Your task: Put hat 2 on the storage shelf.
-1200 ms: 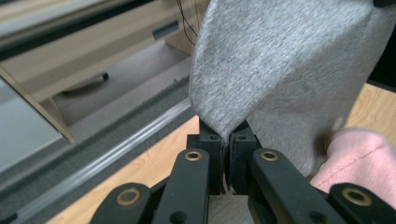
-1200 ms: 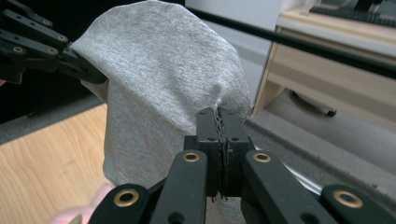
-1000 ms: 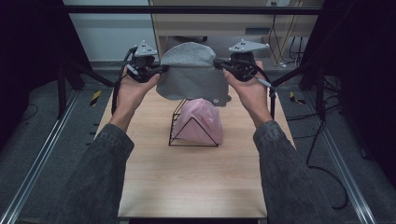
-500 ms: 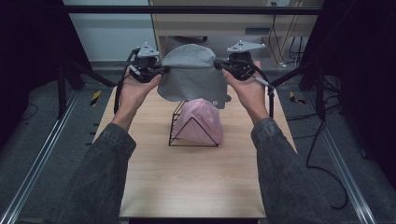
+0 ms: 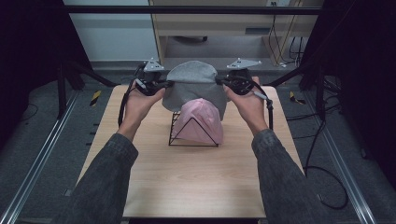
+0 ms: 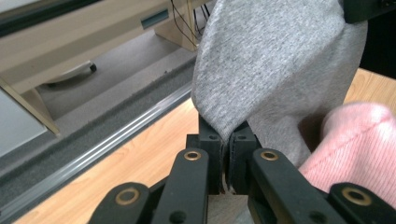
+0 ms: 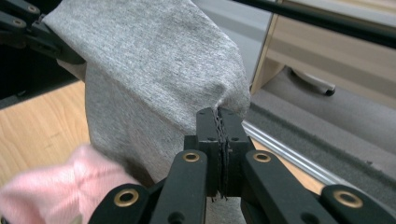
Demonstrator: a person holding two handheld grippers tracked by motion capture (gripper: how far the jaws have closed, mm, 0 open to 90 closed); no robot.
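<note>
The grey knit hat (image 5: 192, 84) hangs stretched between the two sets of jaws, each pinching its rim at one side, so its opening faces down and sits above and just behind the pink hat (image 5: 201, 120) already draped on the black wire stand (image 5: 180, 132). It looks as if the step in hand is to bring the grey hat down over that stand, on top of the pink one.

To do this well, I would keep both grips level and pull gently apart so the opening stays wide. Bring it toward the person until the mouth is over the stand's peak, then lower both sides together. If one side drops first, the rim may catch the pink hat and drag it askew, or tip the light wire frame.

The grey hat is a soft, heathered jersey knit, domed at the top, with loose folds below the jaws; it will sag wherever it is not held taut.

The left gripper (image 6: 224, 140) has its jaws closed narrowly on a fold of the grey rim, cloth rising straight out of the pinch. The right gripper (image 7: 218, 135) is likewise clamped tight on the opposite edge, fabric spreading away from its tips toward the other gripper.

Beneath all this lies the pale wooden surface (image 5: 187, 182), bare in front of the stand.
</note>
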